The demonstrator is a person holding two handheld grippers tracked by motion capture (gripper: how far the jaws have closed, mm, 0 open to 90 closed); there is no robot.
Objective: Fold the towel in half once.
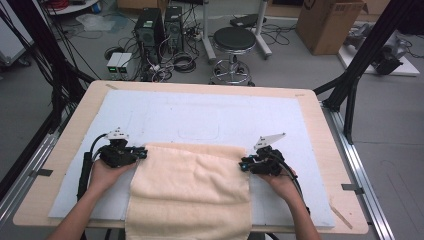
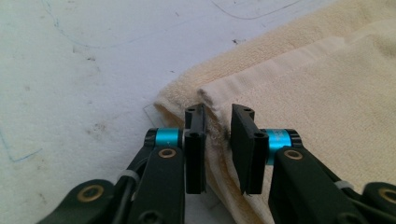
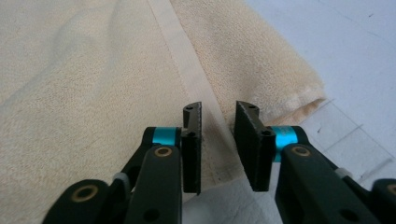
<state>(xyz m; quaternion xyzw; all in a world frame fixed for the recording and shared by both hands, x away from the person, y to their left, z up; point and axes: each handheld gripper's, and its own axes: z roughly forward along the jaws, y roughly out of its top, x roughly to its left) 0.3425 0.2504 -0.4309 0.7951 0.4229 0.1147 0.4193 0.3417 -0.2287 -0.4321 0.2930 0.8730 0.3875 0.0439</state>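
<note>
One cream towel (image 1: pixel 192 190) lies folded on the table's (image 1: pixel 70 130) near side, its front draping over the edge. Left gripper (image 1: pixel 141 153) and right gripper (image 1: pixel 244 165) each pinch a far corner.

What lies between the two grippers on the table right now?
In the high view, the cream towel spans the whole stretch between the left gripper and the right gripper, folded at its far edge.

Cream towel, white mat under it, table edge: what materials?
Cream folded towel: looks like cotton terry, with looped matte pile and a flat woven hem band. White mat: likely thin foam or felt-like sheet, matte, scuffed, with pen marks. Light wooden tabletop: seems plywood or laminate, pale grain with a smooth finish.
</note>
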